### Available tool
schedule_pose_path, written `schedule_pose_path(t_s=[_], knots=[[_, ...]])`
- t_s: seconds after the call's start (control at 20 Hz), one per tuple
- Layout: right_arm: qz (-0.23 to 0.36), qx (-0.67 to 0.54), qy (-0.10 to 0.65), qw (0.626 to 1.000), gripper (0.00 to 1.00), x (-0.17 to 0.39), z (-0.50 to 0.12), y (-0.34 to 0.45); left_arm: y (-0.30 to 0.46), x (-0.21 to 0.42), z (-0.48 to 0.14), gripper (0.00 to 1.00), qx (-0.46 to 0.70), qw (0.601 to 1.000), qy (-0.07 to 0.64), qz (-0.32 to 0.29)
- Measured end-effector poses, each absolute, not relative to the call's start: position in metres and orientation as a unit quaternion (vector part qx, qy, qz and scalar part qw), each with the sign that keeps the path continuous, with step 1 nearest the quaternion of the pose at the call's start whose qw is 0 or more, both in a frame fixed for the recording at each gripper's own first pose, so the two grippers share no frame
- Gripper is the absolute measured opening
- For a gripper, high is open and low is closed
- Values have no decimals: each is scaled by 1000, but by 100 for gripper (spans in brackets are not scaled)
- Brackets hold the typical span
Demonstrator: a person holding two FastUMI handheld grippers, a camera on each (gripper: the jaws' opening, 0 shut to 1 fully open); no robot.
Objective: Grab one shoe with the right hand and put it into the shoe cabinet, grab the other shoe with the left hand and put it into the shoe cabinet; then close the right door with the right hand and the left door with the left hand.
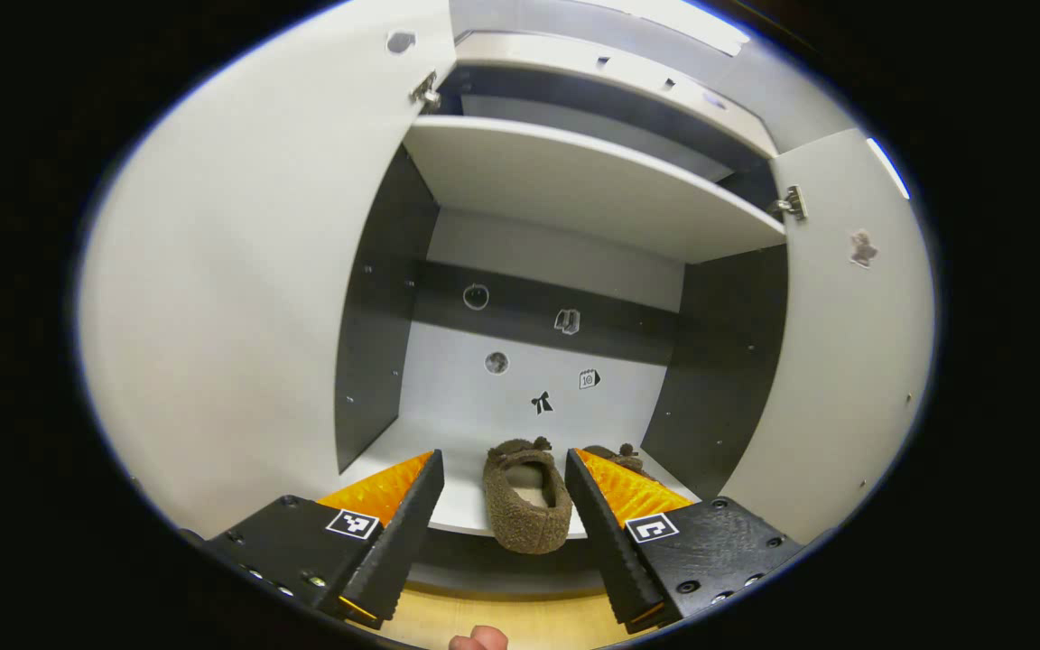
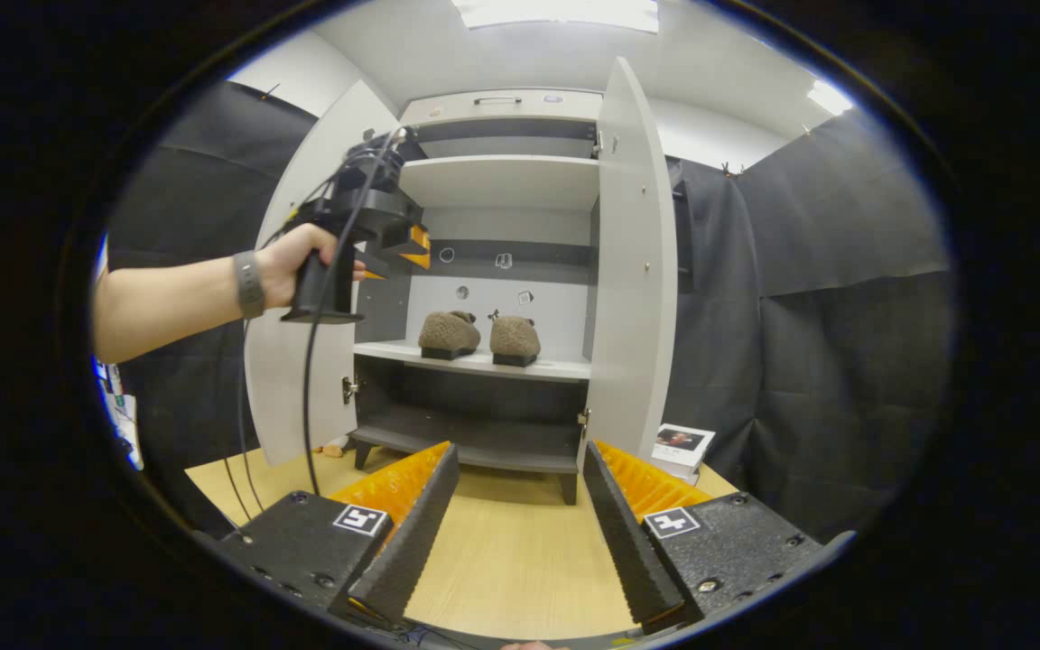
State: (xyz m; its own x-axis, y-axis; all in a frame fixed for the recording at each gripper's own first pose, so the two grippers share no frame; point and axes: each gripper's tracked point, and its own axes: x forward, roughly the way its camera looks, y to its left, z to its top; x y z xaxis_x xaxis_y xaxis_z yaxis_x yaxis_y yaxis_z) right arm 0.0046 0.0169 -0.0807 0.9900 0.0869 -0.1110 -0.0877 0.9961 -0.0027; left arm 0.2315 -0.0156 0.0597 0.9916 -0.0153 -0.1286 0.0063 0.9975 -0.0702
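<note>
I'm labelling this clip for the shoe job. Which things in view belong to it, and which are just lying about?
Belong to the job:
- two brown shoes, both on the cabinet shelf
- left door, open
- right door, open
- left gripper and right gripper, both empty

Lying about:
- small box beside the cabinet
- stickers on the back panel
</note>
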Motion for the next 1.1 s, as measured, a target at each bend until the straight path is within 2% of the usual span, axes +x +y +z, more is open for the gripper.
schedule_pose_path(t_s=[0.15, 0.2, 0.5, 0.65, 0.85, 1.1], knots=[[43, 3, 54, 998, 93, 6, -76, 13, -17, 184, 69, 83, -12, 999, 32, -15], [40, 5, 53, 998, 88, 6, -74, 10, -19, 169, 68, 84, -14, 999, 29, -20], [25, 22, 45, 998, 89, 7, -64, 0, -12, 92, 59, 90, 18, 1000, -10, -4], [21, 21, 42, 999, 88, 4, -62, -3, -8, 60, 38, 96, 22, 1000, -5, 9], [26, 28, 38, 999, 89, -1, -57, 1, -14, 27, 4, 95, 5, 1000, 18, 6], [27, 37, 39, 998, 89, -13, -58, 3, -15, -7, -20, 95, 14, 1000, 12, 12]])
